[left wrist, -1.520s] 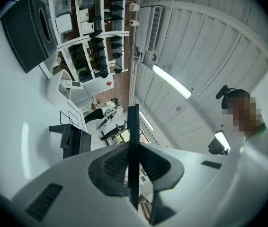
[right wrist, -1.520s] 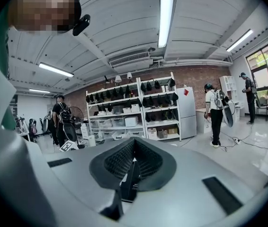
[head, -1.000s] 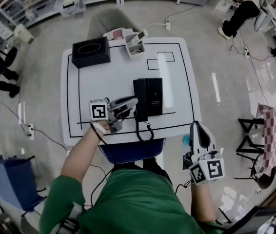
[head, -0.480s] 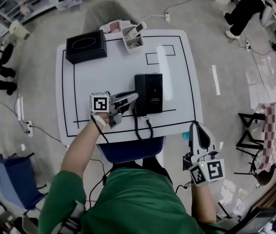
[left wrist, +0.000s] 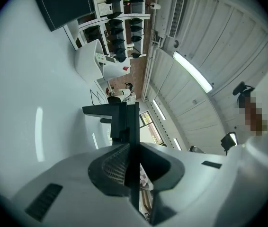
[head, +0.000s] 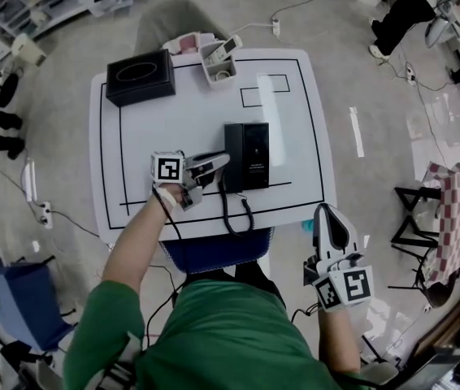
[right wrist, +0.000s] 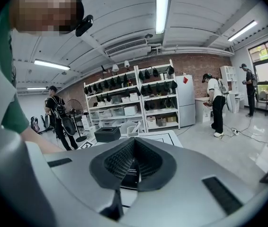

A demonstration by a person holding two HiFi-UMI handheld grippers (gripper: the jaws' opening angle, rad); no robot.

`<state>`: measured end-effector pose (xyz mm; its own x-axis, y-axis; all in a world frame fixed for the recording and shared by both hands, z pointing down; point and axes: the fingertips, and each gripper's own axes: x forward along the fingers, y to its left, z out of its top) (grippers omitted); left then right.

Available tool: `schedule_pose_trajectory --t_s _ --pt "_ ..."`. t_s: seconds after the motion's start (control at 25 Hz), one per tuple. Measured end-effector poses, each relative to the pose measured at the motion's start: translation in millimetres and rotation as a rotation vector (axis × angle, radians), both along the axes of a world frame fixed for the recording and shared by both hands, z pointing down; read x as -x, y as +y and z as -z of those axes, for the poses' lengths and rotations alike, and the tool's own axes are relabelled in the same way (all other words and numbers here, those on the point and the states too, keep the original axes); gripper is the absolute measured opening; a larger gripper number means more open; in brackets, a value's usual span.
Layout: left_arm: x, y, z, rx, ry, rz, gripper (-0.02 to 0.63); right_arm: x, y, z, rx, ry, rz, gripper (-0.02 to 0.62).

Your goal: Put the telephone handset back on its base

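- Found the black plastic telephone handset (head: 232, 158) lying along the left side of its black rectangular base (head: 254, 156) on the white table (head: 173, 104), pretty much seated by the look of it.
- Had the left gripper (head: 224, 163) clenched tight with nothing between the jaws, tip right at the handset's edge, probably to nudge it square.
- Held the right gripper (head: 326, 214) off the table's near-right corner, clamped closed and empty too, likely just parked out of the way.

Head view looks down; gripper views share table (head: 181, 128).
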<state>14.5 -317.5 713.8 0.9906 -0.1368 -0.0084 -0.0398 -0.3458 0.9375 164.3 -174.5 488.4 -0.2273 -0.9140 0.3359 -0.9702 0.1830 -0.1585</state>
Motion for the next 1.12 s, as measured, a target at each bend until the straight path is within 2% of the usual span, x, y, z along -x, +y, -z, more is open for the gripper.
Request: schedule_pose_trajectory --t_s 0.2,0.32,0.48,0.8,0.96,1.12 --pt "-4 -1 -6 0.038 -0.023 0.014 0.08 4 1 2 -0.003 0.003 0.007 0.021" --pt "-3 -6 -9 0.009 -0.08 0.04 0.08 5 1 4 -0.008 0.003 0.012 0.02" --pt "-5 -8 -5 0.012 -0.119 0.054 0.086 3 -1 6 -0.019 -0.001 0.008 0.02" --pt "4 -14 -5 -0.039 -0.279 0.115 0.158 2 -9 15 -0.054 -0.011 0.024 0.021" --pt "32 -23 12 -0.104 -0.361 0.232 0.161 -3 -17 27 -0.086 -0.01 0.033 0.02" --pt "62 -30 59 -0.279 -0.469 0.347 0.161 -11 -27 42 -0.125 -0.006 0.038 0.02"
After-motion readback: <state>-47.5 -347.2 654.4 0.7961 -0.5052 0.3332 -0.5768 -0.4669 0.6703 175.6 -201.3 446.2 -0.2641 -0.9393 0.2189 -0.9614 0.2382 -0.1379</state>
